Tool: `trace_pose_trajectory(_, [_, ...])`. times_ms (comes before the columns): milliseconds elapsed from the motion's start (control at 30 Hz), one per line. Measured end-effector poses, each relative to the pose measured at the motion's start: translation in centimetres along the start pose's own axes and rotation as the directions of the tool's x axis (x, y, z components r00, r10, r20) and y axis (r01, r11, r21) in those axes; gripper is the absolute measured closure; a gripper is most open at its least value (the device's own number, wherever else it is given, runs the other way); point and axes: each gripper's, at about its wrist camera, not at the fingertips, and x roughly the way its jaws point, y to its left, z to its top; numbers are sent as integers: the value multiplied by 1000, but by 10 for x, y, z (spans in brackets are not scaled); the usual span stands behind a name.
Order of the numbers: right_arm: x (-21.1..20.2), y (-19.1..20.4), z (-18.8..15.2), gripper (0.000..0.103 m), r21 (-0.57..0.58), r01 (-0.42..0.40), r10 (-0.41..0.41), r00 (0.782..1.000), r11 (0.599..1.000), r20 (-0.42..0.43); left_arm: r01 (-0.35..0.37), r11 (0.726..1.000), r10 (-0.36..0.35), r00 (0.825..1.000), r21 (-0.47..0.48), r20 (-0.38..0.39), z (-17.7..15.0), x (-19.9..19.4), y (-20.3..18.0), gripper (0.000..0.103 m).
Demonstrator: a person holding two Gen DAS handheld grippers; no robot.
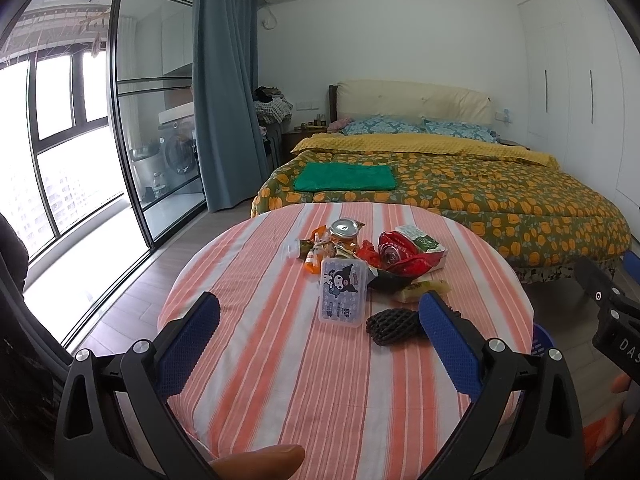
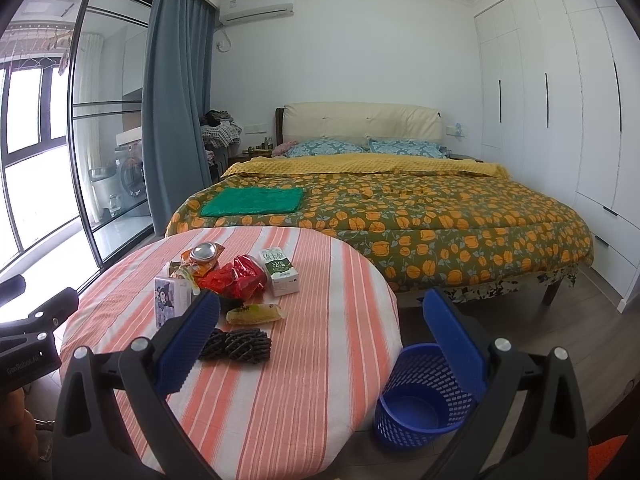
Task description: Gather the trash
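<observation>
Left claw [image 1: 319, 322]: fingers spread wide, empty, poised over the striped tabletop [image 1: 280, 380].
Right claw [image 2: 320, 322]: likewise apart, empty.
Trash heap [image 1: 360, 256]: can, wrappers, carton, foam net [image 2: 236, 345], clustered at 12 o'clock, likely for picking singly.
Blue basket [image 2: 420, 396]: floor, 4 o'clock of tabletop, empty.
Room: bed [image 2: 400, 216] beyond.

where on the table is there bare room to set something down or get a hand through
The near half of the striped table is bare, from the black foam net back to the near edge. The left side, left of the tissue pack, is free too, as is a strip along the far edge. The middle is crowded: can, wrappers, milk carton. Both tongs hang open, left, right.
</observation>
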Motion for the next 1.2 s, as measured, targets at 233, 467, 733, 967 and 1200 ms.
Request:
trace_pose_trajectory(233, [0,-3,1,5,0,0,0,1000,1000,-3,-1,1000,1,1000,0,-2,2,0,0,4])
trace_pose_trajectory(467, [0,-4,1,5,2,0,0,1000,1000,-4,-2,1000,2,1000,1,-3,4,0,0,4])
trace_pose_trajectory(733, [-1,-3,1,5,1,0,0,1000,1000,-3,-4,1000,4,1000,1,-4,6,1,1,4])
trace_pose_trajectory(967, [-1,-3,1,5,1,1,-1,1000,1000,-3,-2,1000,2,1000,2,-4,6,1,1,4])
trace_pose_trajectory(1200, [-1,-3,0,5,0,0,0,1000,1000,-3,-1,1000,1,1000,3,-6,6,0,1,4])
